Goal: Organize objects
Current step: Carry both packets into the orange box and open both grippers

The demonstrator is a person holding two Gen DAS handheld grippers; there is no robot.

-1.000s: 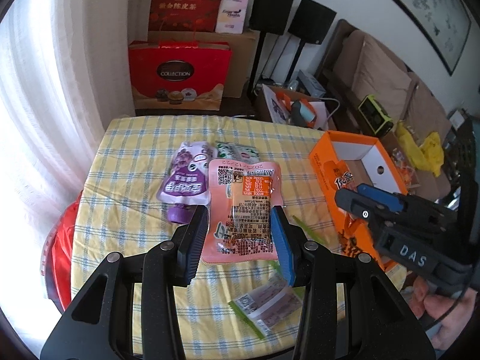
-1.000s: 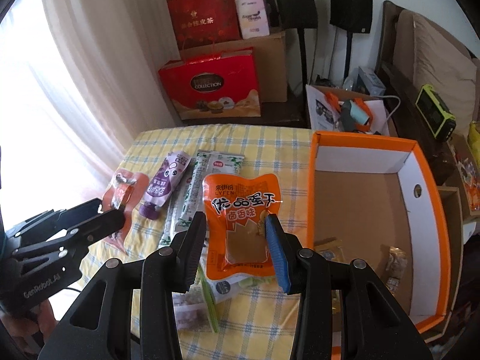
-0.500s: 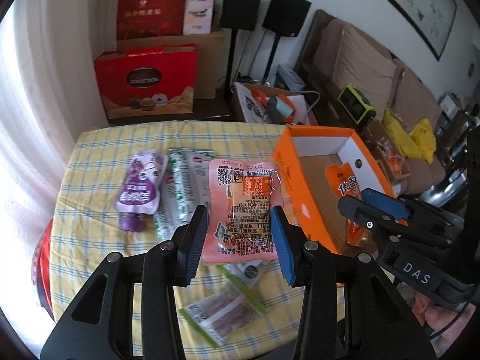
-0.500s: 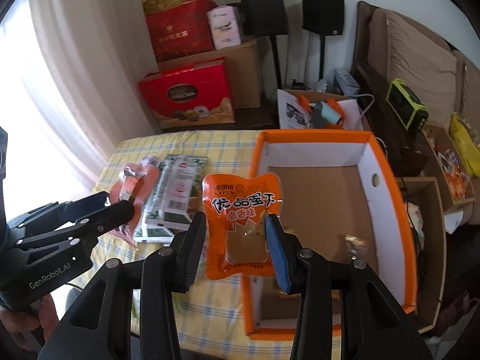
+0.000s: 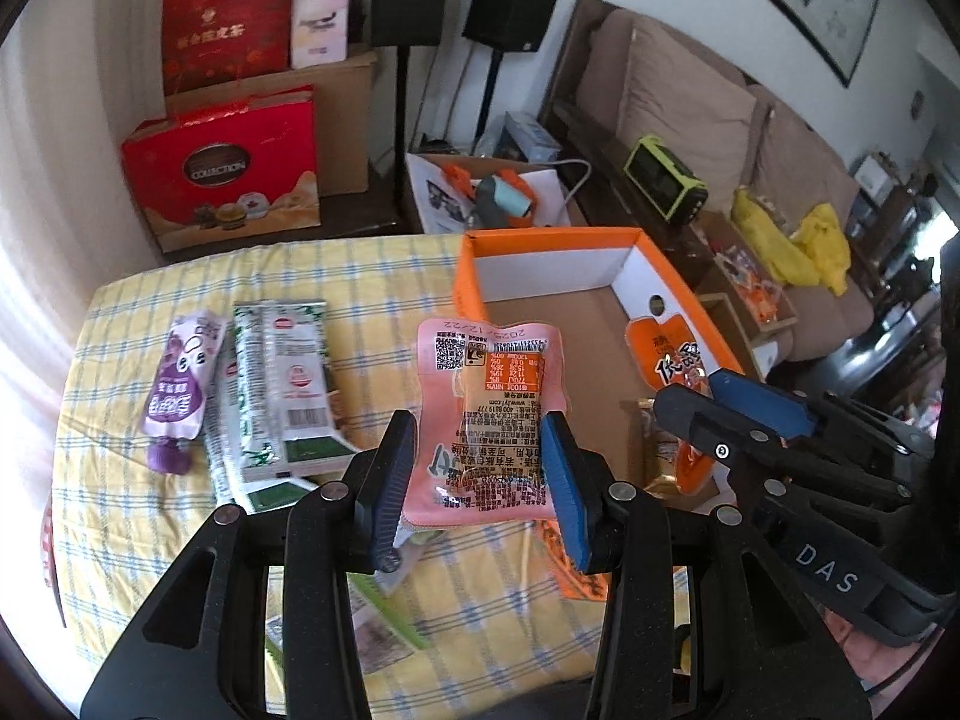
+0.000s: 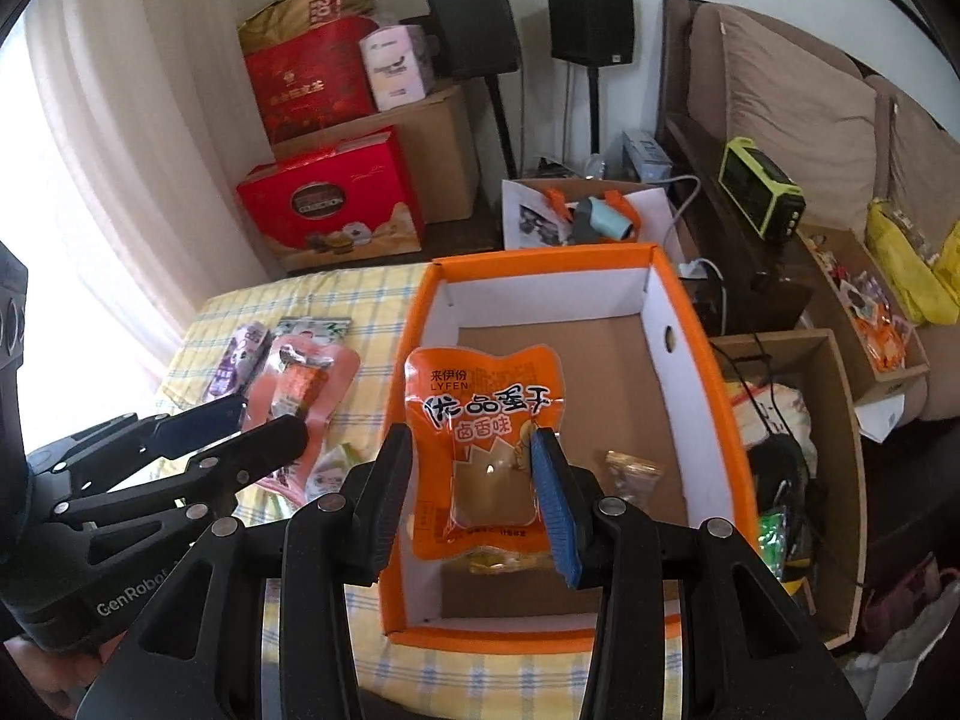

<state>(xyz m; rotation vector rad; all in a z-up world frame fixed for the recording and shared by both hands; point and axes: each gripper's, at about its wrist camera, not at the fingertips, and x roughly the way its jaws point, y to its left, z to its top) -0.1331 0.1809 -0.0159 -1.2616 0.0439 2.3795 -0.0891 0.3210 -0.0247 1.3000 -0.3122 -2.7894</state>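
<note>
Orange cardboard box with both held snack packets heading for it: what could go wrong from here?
1. The right gripper and the left gripper are close together, so they could collide above the orange cardboard box.
2. The pink snack packet is over the box's near wall, so letting go now might drop it on the rim or the yellow checked tablecloth.

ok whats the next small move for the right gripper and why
Probably lower and release: the right gripper holds the orange packet already above the orange box, whose floor below looks mostly bare.
</note>
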